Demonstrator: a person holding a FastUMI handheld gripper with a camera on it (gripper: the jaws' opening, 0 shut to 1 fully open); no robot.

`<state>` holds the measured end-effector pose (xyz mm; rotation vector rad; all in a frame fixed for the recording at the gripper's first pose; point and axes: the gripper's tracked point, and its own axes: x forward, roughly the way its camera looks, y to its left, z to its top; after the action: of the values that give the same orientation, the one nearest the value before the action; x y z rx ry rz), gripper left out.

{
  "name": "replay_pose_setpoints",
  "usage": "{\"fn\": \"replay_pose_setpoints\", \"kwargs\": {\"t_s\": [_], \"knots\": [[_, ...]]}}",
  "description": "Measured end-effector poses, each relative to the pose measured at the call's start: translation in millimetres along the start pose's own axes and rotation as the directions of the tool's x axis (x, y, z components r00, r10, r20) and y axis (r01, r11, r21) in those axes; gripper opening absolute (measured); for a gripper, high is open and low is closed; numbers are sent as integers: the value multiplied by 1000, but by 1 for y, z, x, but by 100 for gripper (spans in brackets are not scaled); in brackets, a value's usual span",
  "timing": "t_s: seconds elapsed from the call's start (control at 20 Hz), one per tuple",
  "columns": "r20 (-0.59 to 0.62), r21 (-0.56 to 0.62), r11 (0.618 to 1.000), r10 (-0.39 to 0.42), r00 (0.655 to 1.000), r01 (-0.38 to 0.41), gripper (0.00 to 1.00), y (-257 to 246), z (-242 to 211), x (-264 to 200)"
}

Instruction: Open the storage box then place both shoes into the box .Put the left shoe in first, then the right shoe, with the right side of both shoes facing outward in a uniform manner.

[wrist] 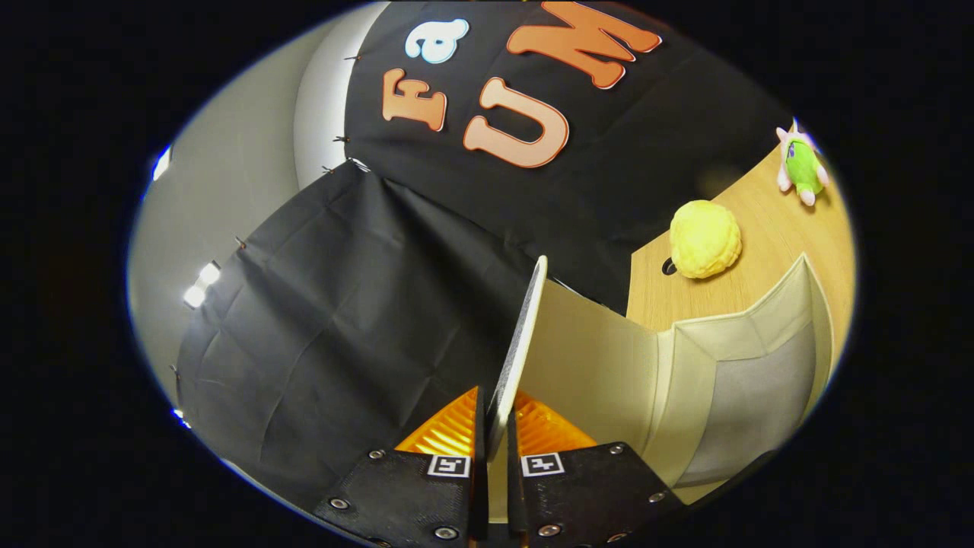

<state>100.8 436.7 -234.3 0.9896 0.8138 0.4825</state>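
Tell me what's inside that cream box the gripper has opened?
The gripper is shut on the lid, lifted edge-on. The box shows bare cream and grey inner walls; its bottom is hidden, so whether a shoe lies inside is unclear.

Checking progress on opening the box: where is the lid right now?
In the gripper view, the lid is pinched edge-on between the fingers of the gripper, swung up beside the storage box on the wooden table.

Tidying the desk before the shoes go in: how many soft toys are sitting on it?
2. A yellow fluffy toy lies on the wooden desk beyond the box lid pinched in the tongs; a green toy lies farther off. The box may hide others.
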Motion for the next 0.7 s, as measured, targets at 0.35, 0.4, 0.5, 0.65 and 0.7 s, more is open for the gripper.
{"fn": "replay_pose_setpoints", "kwargs": {"t_s": [0.35, 0.4, 0.5, 0.65, 0.7], "knots": [[-49, 18, 1000, 16, 999, -15, 50, 6, -20, 28], [-50, -5, 1000, 4, 999, -4, 68, 2, -18, 24], [-29, -81, 996, -24, 999, 22, 80, -5, -9, 13], [-36, -170, 984, -57, 998, 50, 88, -22, 1, -11], [-20, -203, 976, -79, 997, 73, 93, -31, 5, -27]]}}
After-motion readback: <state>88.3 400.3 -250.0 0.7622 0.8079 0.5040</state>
